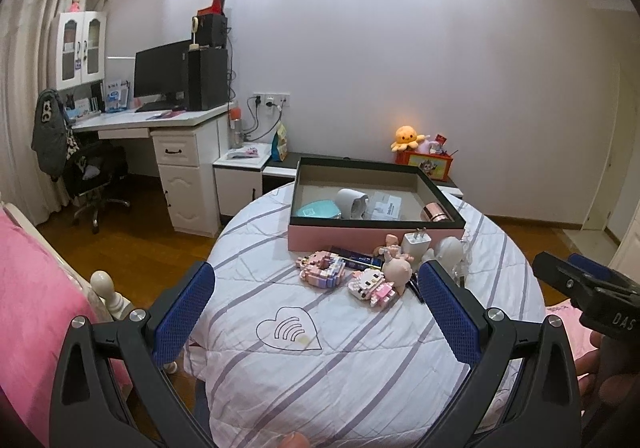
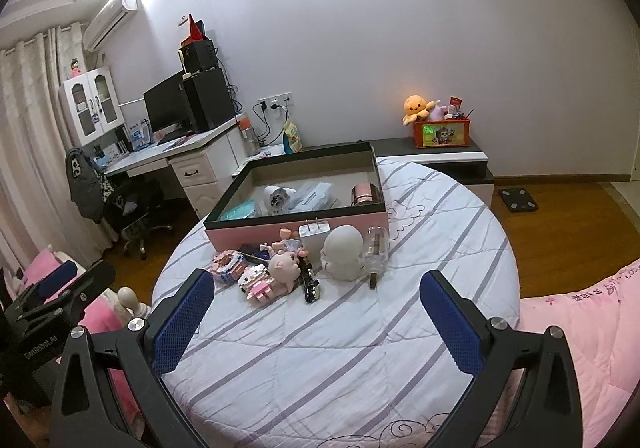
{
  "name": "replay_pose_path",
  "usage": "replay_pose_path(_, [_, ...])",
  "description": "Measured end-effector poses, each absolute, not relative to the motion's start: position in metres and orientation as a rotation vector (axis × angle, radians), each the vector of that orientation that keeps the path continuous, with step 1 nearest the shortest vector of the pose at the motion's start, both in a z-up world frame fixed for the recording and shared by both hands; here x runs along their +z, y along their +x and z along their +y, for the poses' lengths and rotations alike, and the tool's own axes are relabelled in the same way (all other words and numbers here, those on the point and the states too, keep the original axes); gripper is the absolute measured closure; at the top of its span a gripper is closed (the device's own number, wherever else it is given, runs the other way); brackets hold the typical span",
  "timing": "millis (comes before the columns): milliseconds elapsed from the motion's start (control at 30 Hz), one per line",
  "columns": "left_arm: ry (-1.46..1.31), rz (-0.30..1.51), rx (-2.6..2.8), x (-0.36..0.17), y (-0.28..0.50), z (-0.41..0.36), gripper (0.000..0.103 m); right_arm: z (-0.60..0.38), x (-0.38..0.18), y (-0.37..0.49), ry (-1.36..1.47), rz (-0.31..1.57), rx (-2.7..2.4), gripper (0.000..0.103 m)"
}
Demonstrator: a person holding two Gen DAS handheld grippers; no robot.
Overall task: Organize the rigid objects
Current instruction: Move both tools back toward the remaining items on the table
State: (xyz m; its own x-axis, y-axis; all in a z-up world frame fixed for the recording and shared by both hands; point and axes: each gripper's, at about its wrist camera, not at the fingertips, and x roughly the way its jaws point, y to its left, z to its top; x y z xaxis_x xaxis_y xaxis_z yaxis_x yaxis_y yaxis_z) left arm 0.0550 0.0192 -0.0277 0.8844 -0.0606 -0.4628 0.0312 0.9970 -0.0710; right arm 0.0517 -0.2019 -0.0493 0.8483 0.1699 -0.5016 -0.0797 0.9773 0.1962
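My left gripper (image 1: 316, 312) has its blue pads spread wide with nothing between them, and so does my right gripper (image 2: 316, 314). Past the fingertips, mid-frame in both views, loose items cluster on the striped quilt (image 1: 320, 368): two pink brick figures (image 1: 322, 268), a pink doll (image 2: 285, 267), a white charger (image 2: 314, 234), a white figurine (image 2: 343, 254) and a clear bottle (image 2: 376, 248). Just behind them stands the open pink box (image 1: 340, 238), already holding a few things.
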Motion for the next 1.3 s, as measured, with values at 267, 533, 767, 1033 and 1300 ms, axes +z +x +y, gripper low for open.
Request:
replay_pose_path(267, [-0.056, 0.502, -0.058, -0.034, 0.058, 0.014, 0.0, -0.205, -0.053, 0.052, 0.178, 0.55, 0.119, 0.0])
replay_pose_path(533, [-0.058, 0.511, -0.059, -0.037, 0.059, 0.014, 0.0, -0.207, -0.056, 0.054, 0.178, 0.559, 0.118, 0.0])
replay_pose_path(767, [-0.064, 0.54, -0.058, -0.049, 0.068, 0.015, 0.0, -0.207, -0.064, 0.06, 0.173, 0.582, 0.114, 0.0])
replay_pose_path(1033, [-0.069, 0.591, -0.053, -0.072, 0.094, 0.018, 0.0, -0.211, -0.082, 0.081, 0.168, 0.63, 0.108, 0.0])
replay_pose_path(1300, [-0.044, 0.661, -0.048, -0.102, 0.148, 0.018, 0.0, -0.213, -0.102, 0.123, 0.151, 0.685, 0.097, 0.0])
